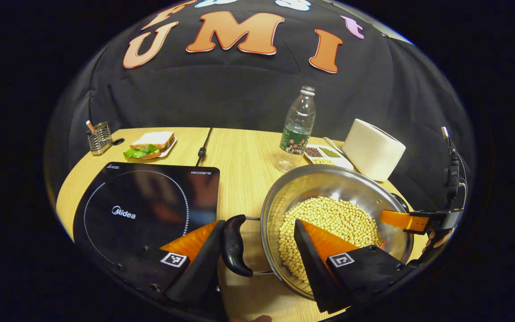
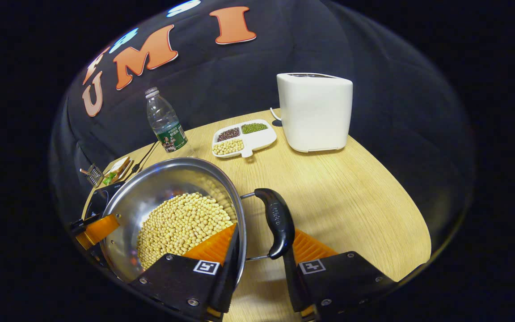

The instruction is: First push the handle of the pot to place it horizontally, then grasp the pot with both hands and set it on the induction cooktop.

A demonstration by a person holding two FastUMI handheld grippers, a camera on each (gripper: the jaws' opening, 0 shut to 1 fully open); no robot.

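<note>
We are bracketing the pot (image 1: 335, 223) from both sides, each gripper straddling one of its side handles with a finger inside the rim over the soybeans (image 1: 329, 228) and a finger outside. In the left gripper view, the left gripper (image 1: 257, 250) is standing open around the left handle (image 1: 234, 245), whose long axis is running across the jaw gap, close to the outer finger; we cannot tell whether any pad is touching it yet. In the right gripper view, the right gripper (image 2: 262, 264) is likewise spread, with the right handle (image 2: 276, 222) lying between its fingers and the pot wall just beside the inner one. The pot is sitting on the wooden table (image 2: 351, 201), with the induction cooktop (image 1: 145, 210) just beside it on the left gripper's side, so we judge the carry will be a short sideways lift toward the left, once both jaws close on the handles. The left gripper view is giving us the cooktop surface and the right gripper's finger (image 1: 403, 220) at the far rim; the right gripper view is giving us the toaster (image 2: 314, 112) and the divided dish (image 2: 244, 137) behind.
</note>
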